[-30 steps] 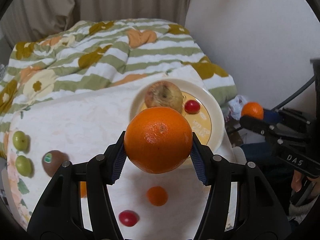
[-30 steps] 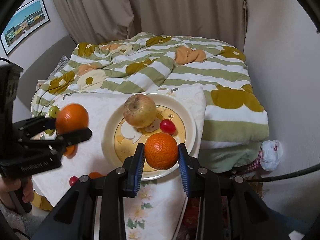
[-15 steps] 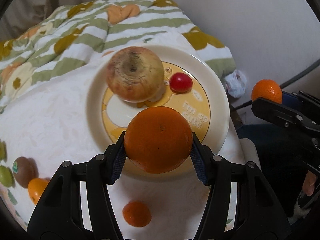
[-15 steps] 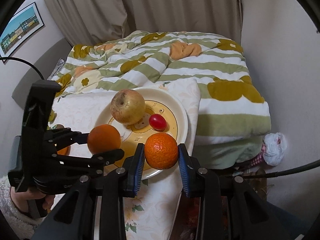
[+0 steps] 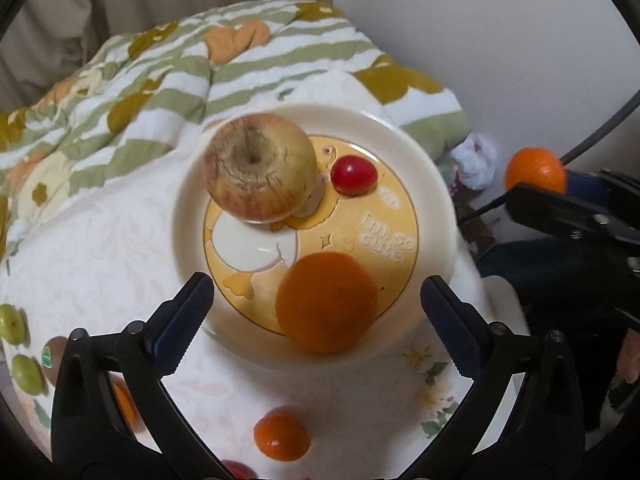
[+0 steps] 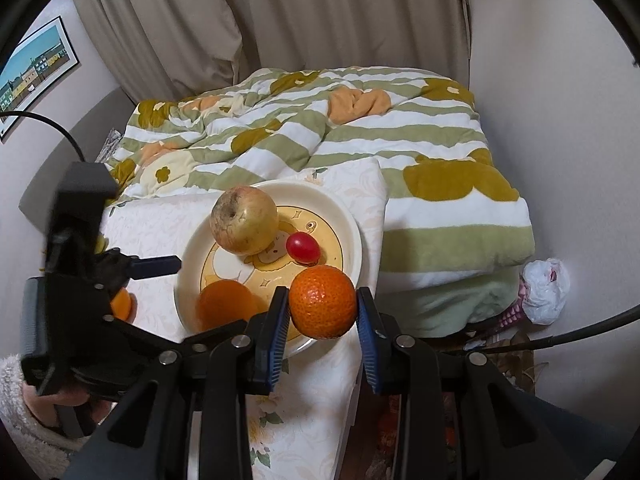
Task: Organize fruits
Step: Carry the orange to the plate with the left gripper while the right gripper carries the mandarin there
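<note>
**Left wrist view: plate part filled, loose fruit left on the cloth**

Left wrist view shows the plate (image 5: 434,200) set on the white cloth (image 5: 100,264), and three fruits are seen on it. An apple (image 5: 259,168) is placed at the far side, a large orange (image 5: 326,302) lies blurred at the near edge, and a small red tomato (image 5: 354,176) is found just beside the apple. The left claw (image 5: 316,300) is opening, its jaws spread wide with the large orange between them but untouched by the pads. The right claw (image 6: 322,320) is clamped on a smaller orange (image 6: 322,302), held over the plate's near rim and judged not yet delivered. Left on the cloth are a little orange (image 5: 282,434), a brown kiwi (image 5: 54,354) and green fruits (image 5: 26,368); roughly half the sorting is judged outstanding.
</note>
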Motion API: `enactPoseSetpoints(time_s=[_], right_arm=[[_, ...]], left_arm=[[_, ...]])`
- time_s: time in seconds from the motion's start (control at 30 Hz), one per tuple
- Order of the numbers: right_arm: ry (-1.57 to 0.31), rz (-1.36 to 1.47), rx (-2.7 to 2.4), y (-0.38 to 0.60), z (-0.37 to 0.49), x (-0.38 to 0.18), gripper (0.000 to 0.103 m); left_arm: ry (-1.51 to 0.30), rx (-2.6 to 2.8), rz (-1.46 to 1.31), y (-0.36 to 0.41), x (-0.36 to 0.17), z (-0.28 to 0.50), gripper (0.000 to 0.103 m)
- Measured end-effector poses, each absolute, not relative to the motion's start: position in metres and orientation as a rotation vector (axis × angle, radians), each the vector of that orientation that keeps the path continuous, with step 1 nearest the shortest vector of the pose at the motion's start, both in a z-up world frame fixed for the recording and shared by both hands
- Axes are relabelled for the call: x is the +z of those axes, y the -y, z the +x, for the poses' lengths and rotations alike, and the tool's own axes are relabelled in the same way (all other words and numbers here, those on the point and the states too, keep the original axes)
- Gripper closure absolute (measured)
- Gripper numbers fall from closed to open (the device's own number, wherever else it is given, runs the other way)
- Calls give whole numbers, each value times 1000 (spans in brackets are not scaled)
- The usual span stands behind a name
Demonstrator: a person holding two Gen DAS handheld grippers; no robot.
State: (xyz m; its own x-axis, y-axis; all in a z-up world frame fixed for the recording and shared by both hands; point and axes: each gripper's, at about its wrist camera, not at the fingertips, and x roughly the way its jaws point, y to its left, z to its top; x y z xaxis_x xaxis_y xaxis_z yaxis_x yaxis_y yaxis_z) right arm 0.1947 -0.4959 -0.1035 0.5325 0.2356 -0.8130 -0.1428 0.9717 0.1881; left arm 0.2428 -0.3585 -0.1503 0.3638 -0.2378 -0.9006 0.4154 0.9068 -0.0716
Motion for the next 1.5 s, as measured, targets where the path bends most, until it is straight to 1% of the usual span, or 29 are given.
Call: enactPoseSetpoints(time_s=[0.33,0.67,0.97,1.2,1.27,1.33,1.37,1.43,1.5], right_arm=[[-989,63,271,483,201,-102,73],[-1022,56,396,461,216,-118,73],[-1057,4,477,453,228,-146,73],[-1063,-43,514,459,228,-159,72],[-1058,-60,517,459,227,-161,68],[-1037,-74,514,460,226,-159,46],[-1027,-74,514,461,225,-158,40],[-1010,-70,518,463,223,-154,8],[-982,-75,508,464,219,-149,1]], left_arm=[[-1098,-342,165,320,-125,231,0],[-1061,-212,126,277,-103,213,0],[-1076,-102,47,240,-109,192,0],[-1094,-49,13,228,-119,181,0],[-1099,-45,5,225,-122,177,0],[-1105,-43,5,224,-124,175,0],[-1110,-43,8,223,-125,175,0],[-1112,-39,16,222,-125,173,0],[-1108,-41,15,222,-123,172,0]])
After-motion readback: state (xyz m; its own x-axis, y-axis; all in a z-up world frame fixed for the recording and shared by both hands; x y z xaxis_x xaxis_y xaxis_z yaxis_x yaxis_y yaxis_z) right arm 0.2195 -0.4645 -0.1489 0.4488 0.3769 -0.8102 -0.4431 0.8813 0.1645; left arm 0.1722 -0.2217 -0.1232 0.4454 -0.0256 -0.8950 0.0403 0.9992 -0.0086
